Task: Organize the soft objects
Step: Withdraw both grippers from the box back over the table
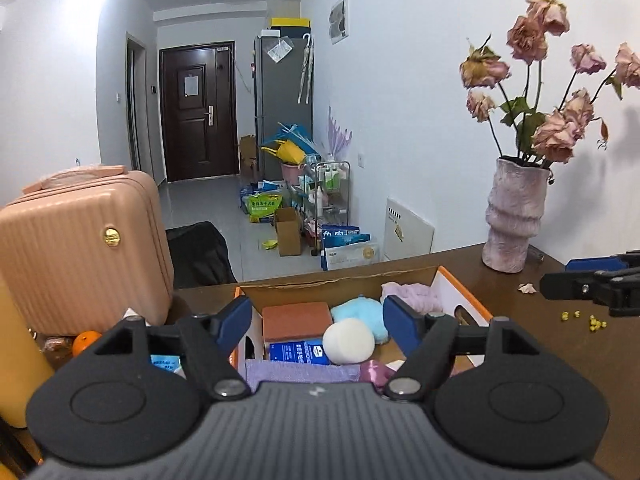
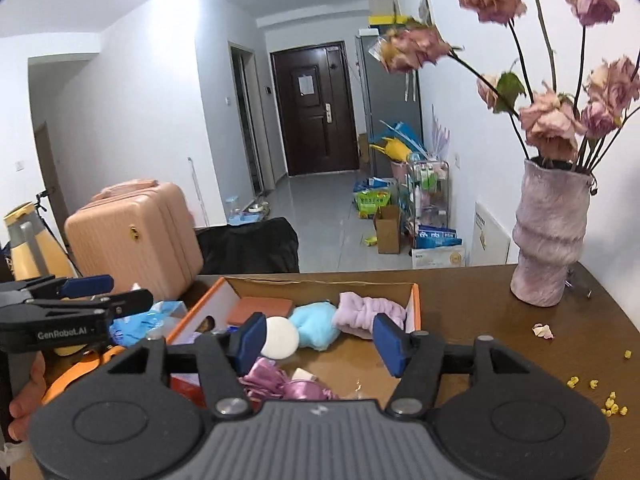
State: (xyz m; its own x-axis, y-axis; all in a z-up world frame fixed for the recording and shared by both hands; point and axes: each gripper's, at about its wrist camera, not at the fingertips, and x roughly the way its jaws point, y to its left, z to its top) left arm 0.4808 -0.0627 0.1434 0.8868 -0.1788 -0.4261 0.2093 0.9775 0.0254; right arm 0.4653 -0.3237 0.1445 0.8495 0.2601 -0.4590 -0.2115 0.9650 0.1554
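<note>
An open cardboard box (image 1: 468, 304) (image 2: 416, 300) with orange rims sits on the brown table. Inside lie a white round sponge (image 1: 349, 341) (image 2: 282, 337), a light blue plush (image 1: 360, 314) (image 2: 316, 322), a lilac headband (image 1: 412, 294) (image 2: 370, 314), a pink satin scrunchie (image 1: 376, 374) (image 2: 276, 382), a purple cloth (image 1: 300, 372), a terracotta block (image 1: 296, 320) (image 2: 262, 307) and a blue packet (image 1: 298, 352). My left gripper (image 1: 316, 326) (image 2: 108, 290) is open and empty above the box's near left. My right gripper (image 2: 320, 344) (image 1: 576, 278) is open and empty above the box.
A pink fuzzy vase (image 1: 514, 216) (image 2: 550, 236) of dried roses stands at the table's back right. Petals and yellow crumbs (image 2: 600, 394) lie right of the box. A pink suitcase (image 1: 80, 248) (image 2: 136, 236), an orange (image 1: 86, 340) and a blue tissue pack (image 2: 148, 318) sit to the left.
</note>
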